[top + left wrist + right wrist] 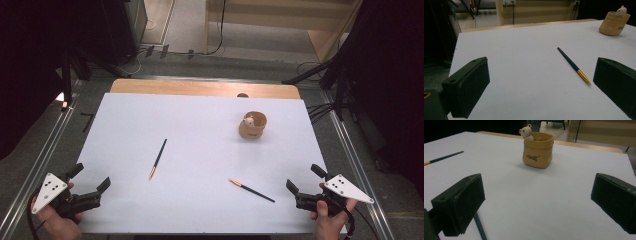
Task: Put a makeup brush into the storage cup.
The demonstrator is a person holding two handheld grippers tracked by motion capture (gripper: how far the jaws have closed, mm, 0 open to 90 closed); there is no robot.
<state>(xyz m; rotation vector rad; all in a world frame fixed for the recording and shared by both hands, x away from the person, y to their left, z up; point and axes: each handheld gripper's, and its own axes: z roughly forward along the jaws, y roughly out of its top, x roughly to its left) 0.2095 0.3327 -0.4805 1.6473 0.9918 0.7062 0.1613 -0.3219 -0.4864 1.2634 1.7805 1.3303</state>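
A tan sack-shaped pot (252, 126) with a small bear figure at its rim stands at the back right of the white sheet (200, 120). Two thin dark sticks with gold tips lie flat: one left of centre (158, 159), one near the front right (251, 190). My left gripper (91, 177) rests open at the front left corner, facing the left stick (573, 65) with nothing between its jaws (541, 87). At the front right corner my right gripper (303, 177) is open and empty too (536, 207), looking at the pot (538, 150). The near stick (480, 227) runs under its left jaw.
A strip of wooden tabletop (200, 88) shows beyond the sheet's far edge. Metal rails (45, 150) run along both sides of the table. Cables and dark stands (320, 75) sit on the floor behind.
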